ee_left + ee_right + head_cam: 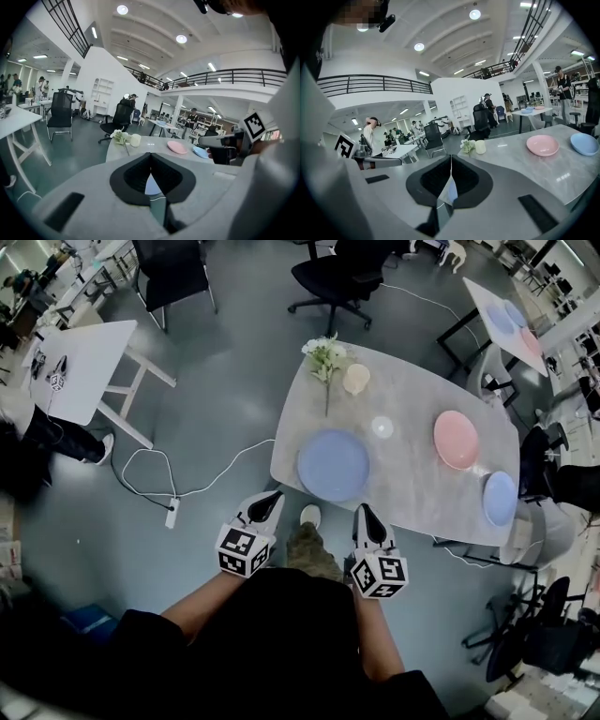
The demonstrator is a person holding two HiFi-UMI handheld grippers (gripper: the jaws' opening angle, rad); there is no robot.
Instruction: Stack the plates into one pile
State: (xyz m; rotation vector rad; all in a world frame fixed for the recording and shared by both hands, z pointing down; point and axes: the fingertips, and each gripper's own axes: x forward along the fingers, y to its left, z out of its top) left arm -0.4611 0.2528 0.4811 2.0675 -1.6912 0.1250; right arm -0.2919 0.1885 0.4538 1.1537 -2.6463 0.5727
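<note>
Three plates lie apart on the grey table (412, 486): a large blue plate (334, 465) at the near edge, a pink plate (457, 439) toward the right, and a small blue plate (500, 498) at the right end. My left gripper (272, 497) hangs shut just off the near table edge, left of the large blue plate. The right gripper (363, 510) is also shut, just below that plate. Nothing is held by either. In the right gripper view the pink plate (542, 145) and small blue plate (584, 143) show on the right.
A white flower sprig (325, 359) and a cream cup (355, 379) stand at the table's far end. A white cable and plug strip (172, 512) lie on the floor at left. A white desk (80, 367) stands far left, and office chairs (342, 277) behind the table.
</note>
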